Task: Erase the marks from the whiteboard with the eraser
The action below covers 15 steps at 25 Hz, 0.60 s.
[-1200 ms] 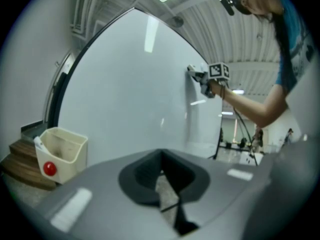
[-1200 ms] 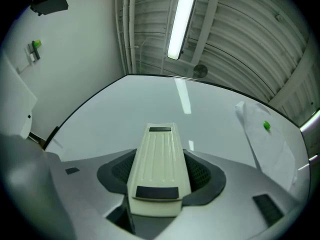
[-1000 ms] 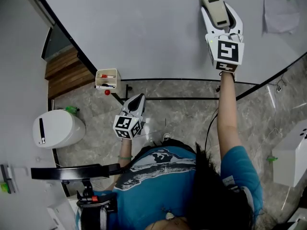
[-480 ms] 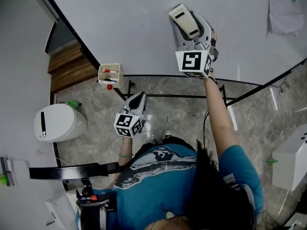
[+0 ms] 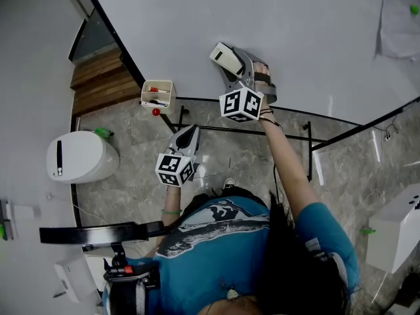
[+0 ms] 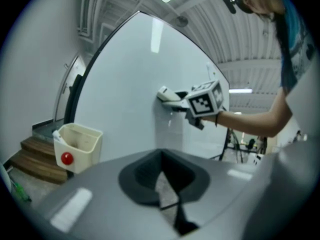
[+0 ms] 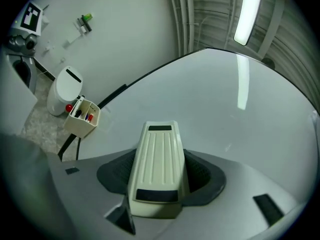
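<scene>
The whiteboard (image 5: 262,18) fills the top of the head view, and I see no marks on it near the eraser. My right gripper (image 5: 233,64) is shut on the cream eraser (image 5: 225,58), which lies against the board's lower part. In the right gripper view the eraser (image 7: 156,164) sits lengthwise between the jaws with the whiteboard (image 7: 235,114) behind it. My left gripper (image 5: 189,134) hangs lower, over the floor, away from the board. Its jaws are shut with nothing in them. From the left gripper view (image 6: 167,184) the eraser (image 6: 167,95) shows on the board (image 6: 130,84).
A cream marker cup (image 5: 157,95) (image 6: 77,144) (image 7: 82,116) hangs at the board's lower left edge. The board's black stand bars (image 5: 262,131) cross the stone floor. A white rounded bin (image 5: 80,157) and wooden steps (image 5: 102,84) lie left. A paper sheet (image 5: 399,18) hangs top right.
My right gripper has carried the eraser down and to the left across the board. The left gripper has stayed where it was.
</scene>
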Each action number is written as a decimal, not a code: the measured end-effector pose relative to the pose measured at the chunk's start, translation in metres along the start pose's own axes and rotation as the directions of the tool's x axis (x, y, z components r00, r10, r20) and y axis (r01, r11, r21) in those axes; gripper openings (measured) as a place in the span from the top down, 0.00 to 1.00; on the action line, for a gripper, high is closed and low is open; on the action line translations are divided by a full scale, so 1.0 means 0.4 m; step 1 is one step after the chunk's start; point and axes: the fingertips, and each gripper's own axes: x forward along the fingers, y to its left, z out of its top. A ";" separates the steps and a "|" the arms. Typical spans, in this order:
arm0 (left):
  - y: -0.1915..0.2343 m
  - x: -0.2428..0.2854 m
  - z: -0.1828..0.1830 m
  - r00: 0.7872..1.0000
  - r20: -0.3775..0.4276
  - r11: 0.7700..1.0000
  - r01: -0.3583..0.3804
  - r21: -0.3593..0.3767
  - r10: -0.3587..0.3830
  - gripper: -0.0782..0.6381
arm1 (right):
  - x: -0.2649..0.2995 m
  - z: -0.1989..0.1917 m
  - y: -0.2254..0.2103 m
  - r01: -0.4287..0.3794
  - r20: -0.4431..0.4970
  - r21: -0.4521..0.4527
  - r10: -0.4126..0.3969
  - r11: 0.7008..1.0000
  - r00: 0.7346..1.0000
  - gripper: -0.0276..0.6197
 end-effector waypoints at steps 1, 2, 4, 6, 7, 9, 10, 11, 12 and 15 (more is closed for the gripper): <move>0.001 -0.006 0.000 1.000 -0.002 1.000 -0.005 -0.003 0.005 0.89 | -0.001 0.000 0.005 -0.009 -0.006 0.012 0.010 1.000 1.000 0.55; 0.002 -0.011 0.000 1.000 -0.003 1.000 -0.009 -0.005 0.009 0.88 | -0.003 0.003 0.005 -0.015 -0.010 0.025 0.016 1.000 1.000 0.55; 0.007 -0.017 -0.004 1.000 -0.007 1.000 -0.016 -0.011 0.016 0.88 | -0.006 0.007 0.001 -0.024 -0.015 0.036 0.025 0.999 1.000 0.55; 0.013 -0.015 -0.009 1.000 -0.011 1.000 -0.019 -0.014 0.019 0.88 | -0.008 0.008 -0.006 -0.026 -0.018 0.026 0.026 0.999 0.999 0.55; 0.013 -0.012 -0.010 1.000 -0.013 1.000 -0.017 -0.013 0.017 0.88 | -0.011 0.008 -0.015 -0.019 -0.020 0.023 0.020 1.000 1.000 0.55; 0.008 -0.006 -0.008 1.000 -0.016 1.000 -0.010 -0.009 0.010 0.88 | -0.024 0.010 -0.050 0.004 -0.019 0.038 -0.003 0.999 1.000 0.55; 0.005 -0.002 -0.007 1.000 -0.016 1.000 -0.005 -0.007 0.004 0.88 | -0.033 0.012 -0.074 0.018 -0.017 0.052 -0.017 0.998 1.000 0.55; 0.001 0.003 -0.005 1.000 -0.017 1.000 0.001 -0.005 -0.001 0.89 | -0.043 0.014 -0.100 0.033 -0.015 0.066 -0.032 0.997 0.999 0.55; -0.005 0.007 -0.005 1.000 -0.018 1.000 0.008 -0.003 -0.008 0.88 | -0.054 0.016 -0.128 0.048 -0.014 0.076 -0.047 0.996 0.999 0.55; -0.025 0.020 -0.002 0.999 -0.025 1.000 0.030 0.001 -0.030 0.88 | -0.092 0.022 -0.223 0.089 -0.014 0.101 -0.088 0.991 0.996 0.55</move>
